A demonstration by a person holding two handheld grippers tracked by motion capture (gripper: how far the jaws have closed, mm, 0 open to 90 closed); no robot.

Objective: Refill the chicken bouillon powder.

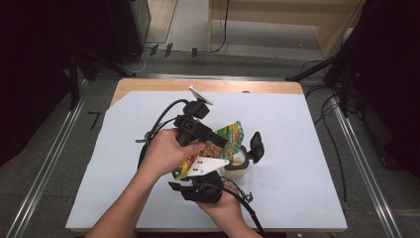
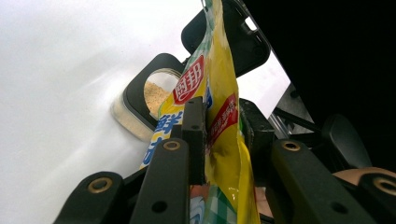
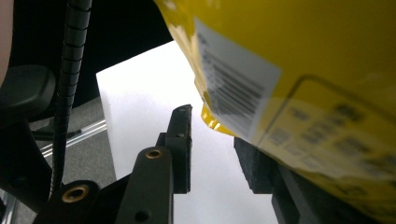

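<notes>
A yellow and green printed pouch (image 1: 232, 135) hangs tilted over a small clear jar (image 1: 238, 162) of pale powder, whose black flip lid (image 1: 256, 146) stands open. My left gripper (image 1: 222, 141) reaches in from the left and is shut on the pouch (image 2: 219, 70), one pad (image 2: 194, 135) on each face. In the left gripper view the jar mouth (image 2: 156, 95) lies just beyond the pouch. My right gripper (image 1: 198, 173) comes up from below, under the pouch's lower end. Its jaws (image 3: 212, 133) stand apart, and the pouch (image 3: 299, 70) rests over the right pad (image 3: 254, 170).
A white sheet (image 1: 297, 148) covers the wooden table (image 1: 148, 84). Cables trail from both grippers across the sheet near the hands. Black stands and cables (image 1: 337, 74) crowd the floor to the right.
</notes>
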